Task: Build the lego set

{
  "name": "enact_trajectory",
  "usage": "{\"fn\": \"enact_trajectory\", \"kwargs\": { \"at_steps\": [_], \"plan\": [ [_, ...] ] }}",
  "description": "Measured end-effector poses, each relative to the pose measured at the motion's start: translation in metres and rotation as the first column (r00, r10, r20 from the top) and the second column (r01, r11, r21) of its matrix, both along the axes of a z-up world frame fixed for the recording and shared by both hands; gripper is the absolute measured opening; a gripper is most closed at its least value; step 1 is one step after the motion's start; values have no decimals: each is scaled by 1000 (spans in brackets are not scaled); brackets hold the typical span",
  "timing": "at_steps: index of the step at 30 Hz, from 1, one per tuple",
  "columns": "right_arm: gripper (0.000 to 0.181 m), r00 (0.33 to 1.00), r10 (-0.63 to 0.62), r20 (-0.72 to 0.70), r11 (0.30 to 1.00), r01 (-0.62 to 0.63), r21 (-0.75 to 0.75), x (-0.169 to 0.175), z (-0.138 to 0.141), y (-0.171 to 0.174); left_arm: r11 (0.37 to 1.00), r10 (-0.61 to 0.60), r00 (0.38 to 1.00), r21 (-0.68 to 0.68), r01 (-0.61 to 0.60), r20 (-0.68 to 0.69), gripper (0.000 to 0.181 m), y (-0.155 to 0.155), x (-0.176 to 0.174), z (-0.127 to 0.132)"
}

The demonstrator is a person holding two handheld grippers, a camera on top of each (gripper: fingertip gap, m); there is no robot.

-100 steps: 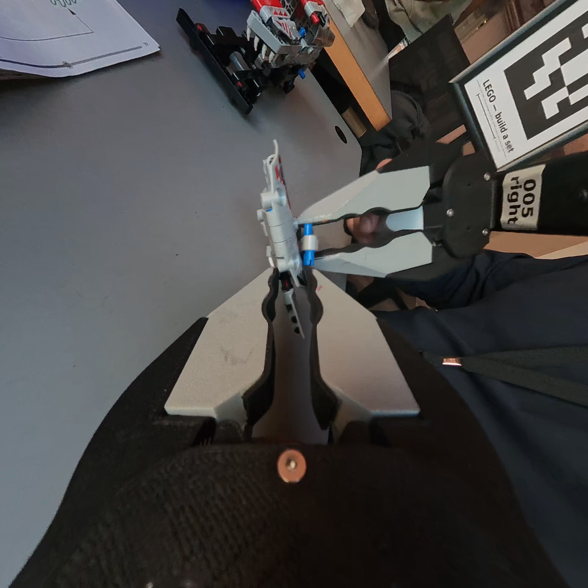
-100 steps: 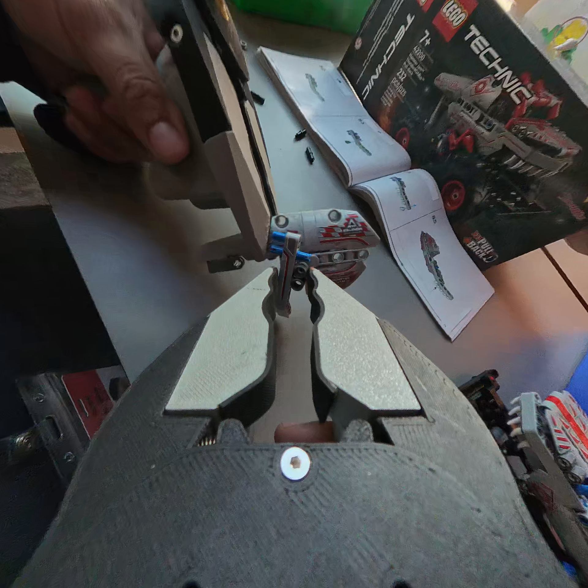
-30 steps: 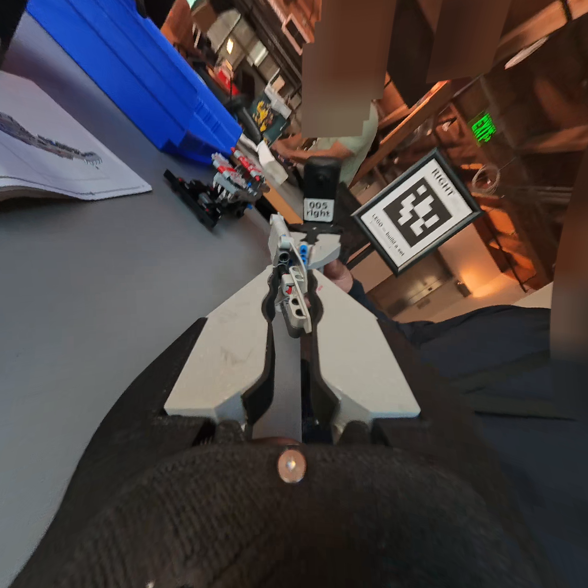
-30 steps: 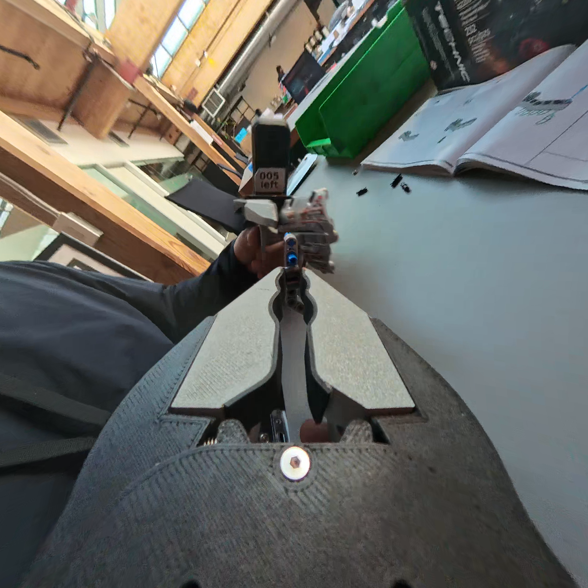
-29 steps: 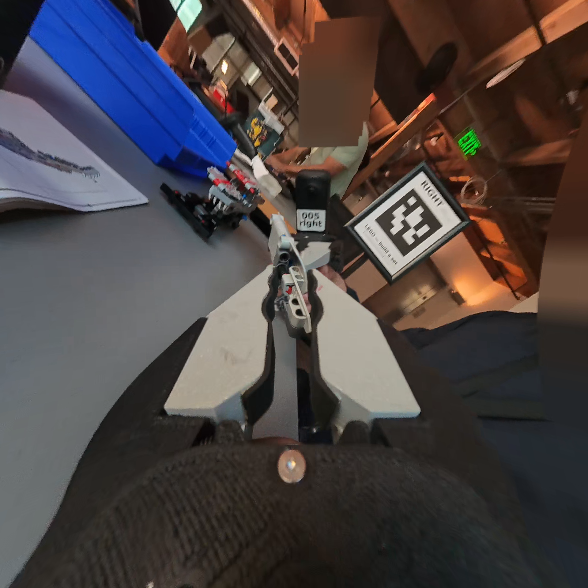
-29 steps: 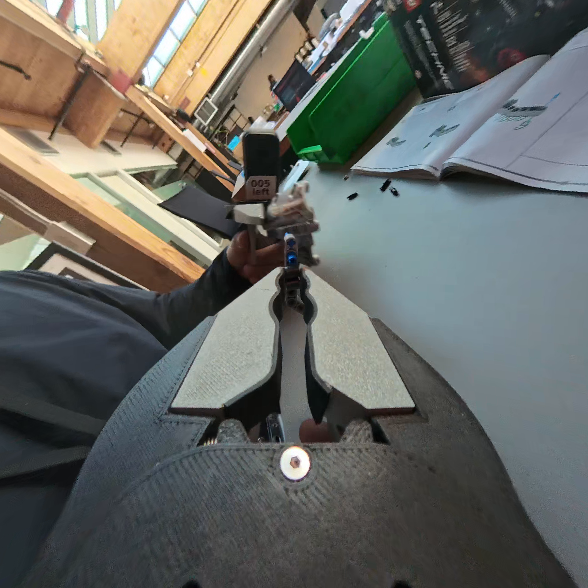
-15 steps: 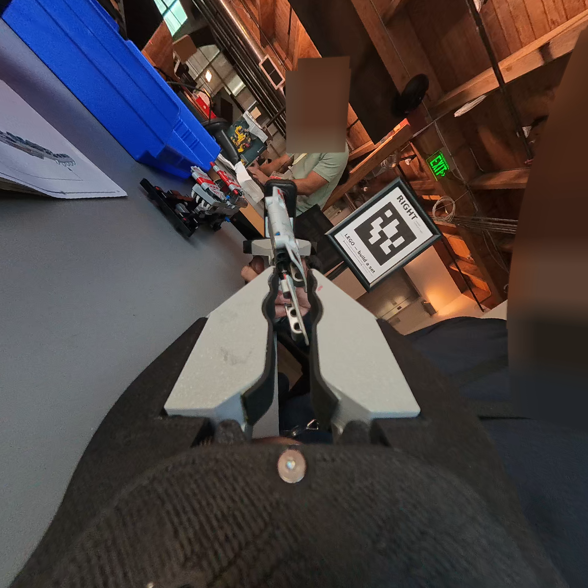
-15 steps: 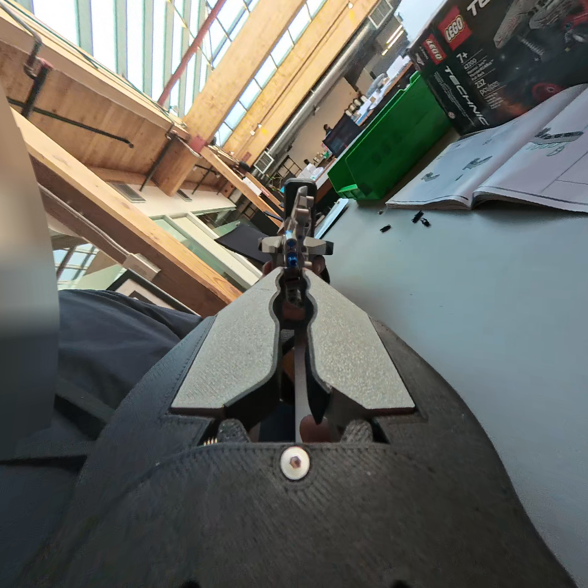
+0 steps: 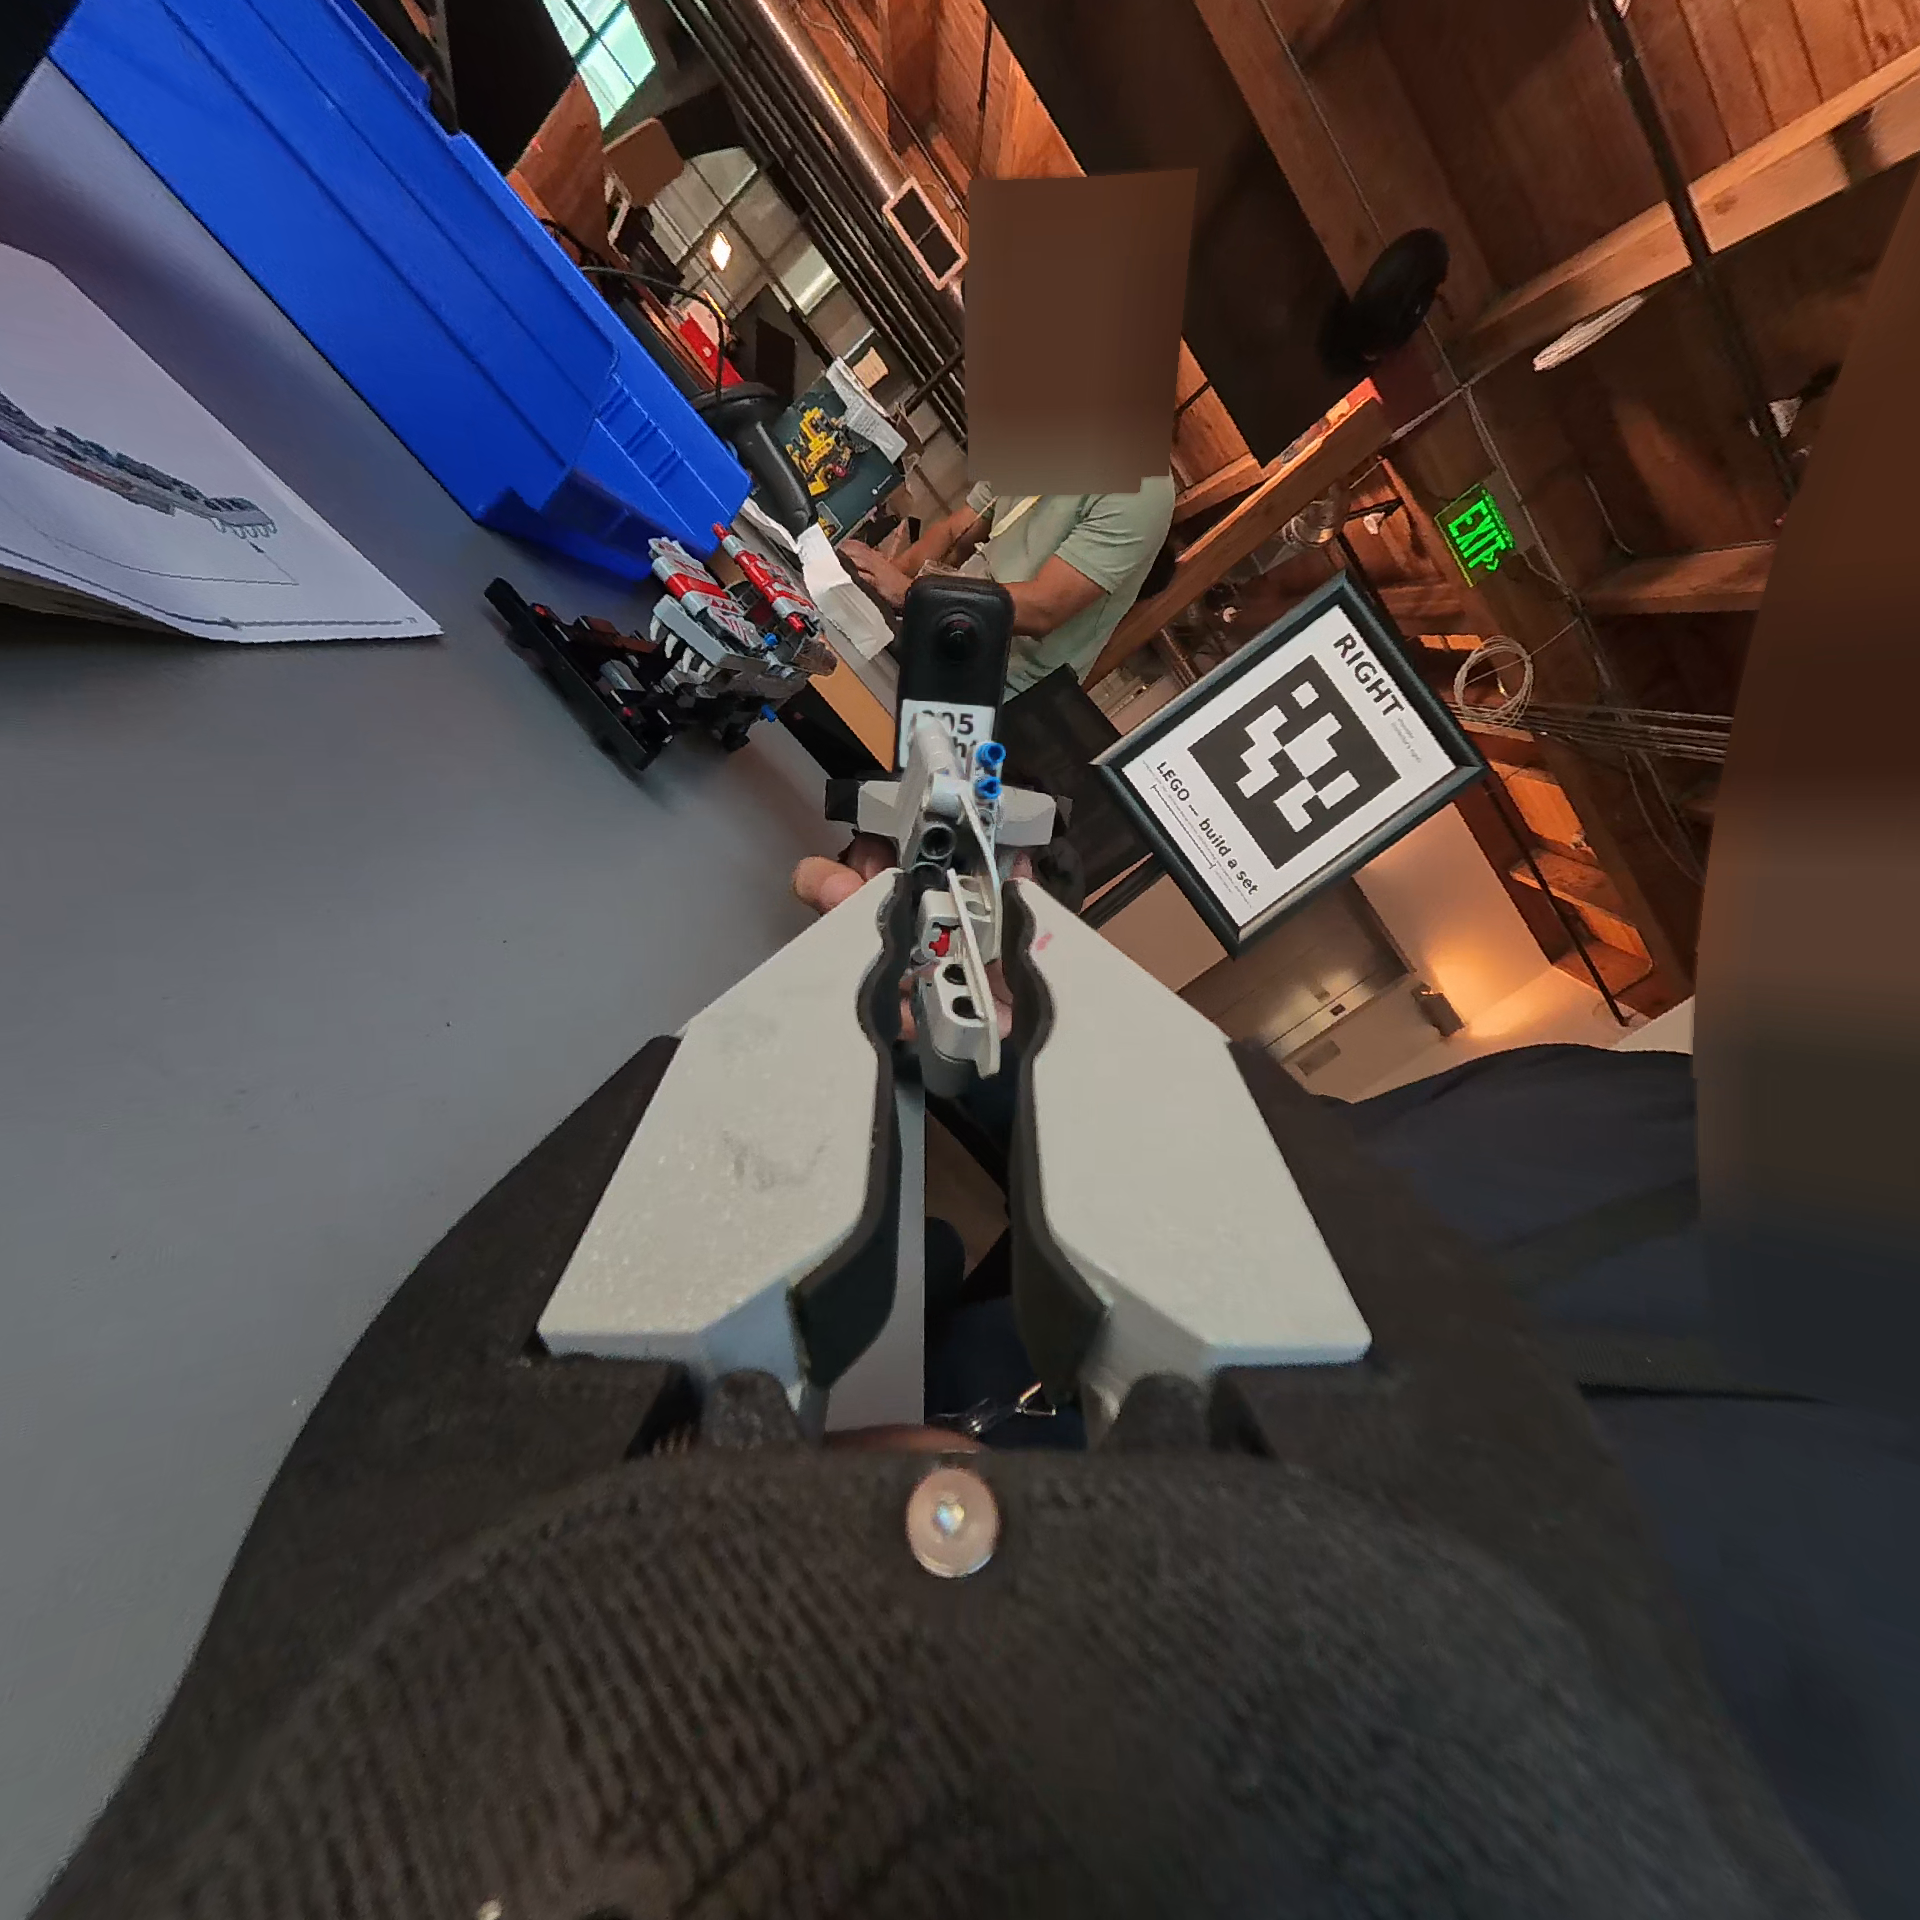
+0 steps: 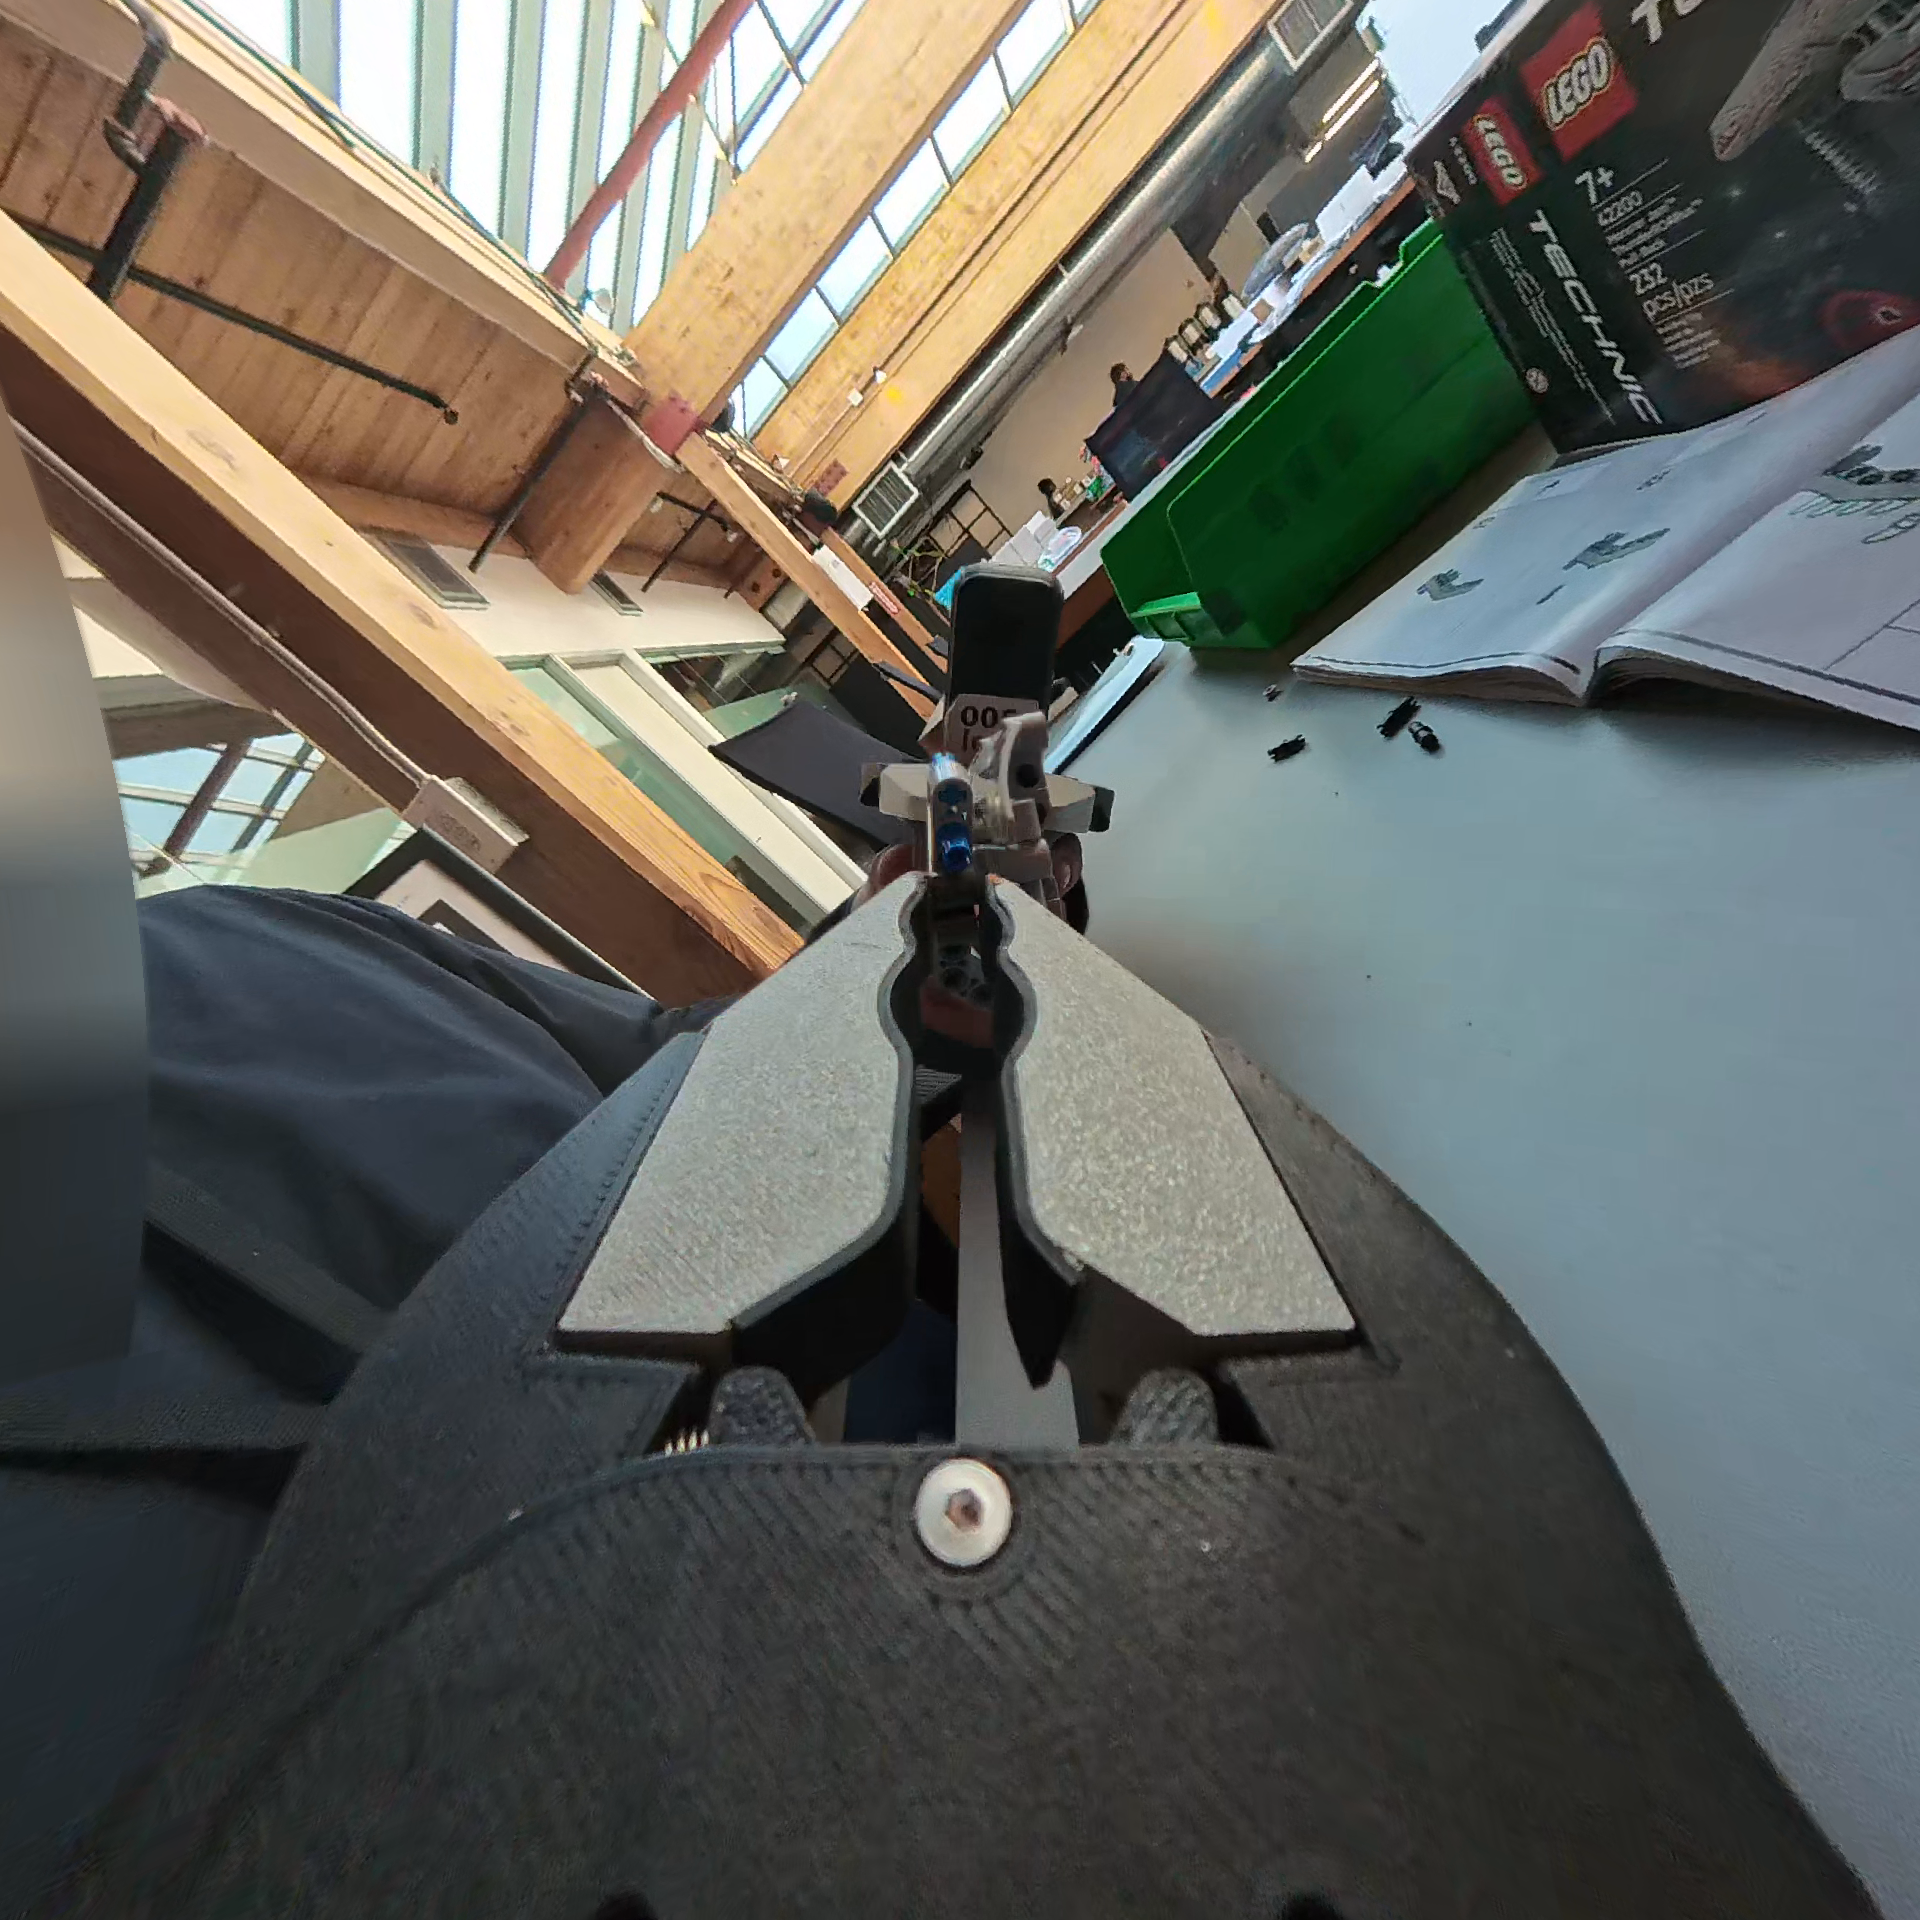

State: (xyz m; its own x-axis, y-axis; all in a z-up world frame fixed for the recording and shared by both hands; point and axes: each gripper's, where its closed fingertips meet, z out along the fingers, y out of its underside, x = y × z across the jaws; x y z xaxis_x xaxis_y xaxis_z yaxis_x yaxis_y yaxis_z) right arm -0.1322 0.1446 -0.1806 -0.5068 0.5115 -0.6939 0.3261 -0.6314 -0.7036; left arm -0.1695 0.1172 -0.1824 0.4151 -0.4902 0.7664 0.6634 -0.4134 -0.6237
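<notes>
My left gripper [image 9: 951,920] is shut on a grey and white Lego panel piece [image 9: 961,982] held in the air off the table's edge. My right gripper [image 10: 954,906] is shut on a small dark beam with blue pins [image 10: 948,836]. The two grippers face each other tip to tip, and the two pieces meet between them. In the left wrist view the right gripper [image 9: 945,816] shows just beyond the panel, with blue pin ends [image 9: 987,781] on top. In the right wrist view the left gripper [image 10: 987,802] shows behind the pins. Whether the pieces are joined is hidden.
A partly built truck [image 9: 707,665] stands on the grey table [image 9: 260,883] by a blue bin [image 9: 416,291] and an open booklet [image 9: 156,520]. The right wrist view shows a green bin [image 10: 1299,520], the set's box [image 10: 1683,208], the booklet [image 10: 1662,613] and loose black pins [image 10: 1403,719]. A framed sign [image 9: 1288,758] and a seated person [image 9: 1081,561] are beyond.
Both grippers have swung up from over the table to face each other head-on, still holding their pieces together. In the last half second the pieces rolled slightly; the grips are unchanged.
</notes>
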Motion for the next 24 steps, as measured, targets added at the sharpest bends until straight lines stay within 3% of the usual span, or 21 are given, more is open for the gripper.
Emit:
{"fn": "enact_trajectory", "kwargs": {
  "at_steps": [3,6,13,18,21,24],
  "plan": [
    [5,1000,1,6,999,-1,32,-2,-1,-2,999,-17,1000,-38,16,-24,13,0,5,-6],
    [5,997,3,80,996,-10,91,-7,-13,-5,980,-93,986,-189,65,-141,13,-2,17,-31],
    [5,957,-113,267,926,4,379,-18,-54,2,937,-129,911,-348,-17,-391,13,-8,7,-67],
    [5,941,-117,318,909,-28,415,-20,-63,-2,912,-155,882,-407,-46,-446,14,-15,-1,-80],
    [5,934,-113,339,905,-44,423,-14,-64,-5,901,-191,853,-432,-44,-486,23,-24,-6,-87],
    [5,919,-69,389,915,-97,391,-5,-67,-15,887,-233,863,-461,-1,-449,36,-28,-9,-87]
  ]
}}
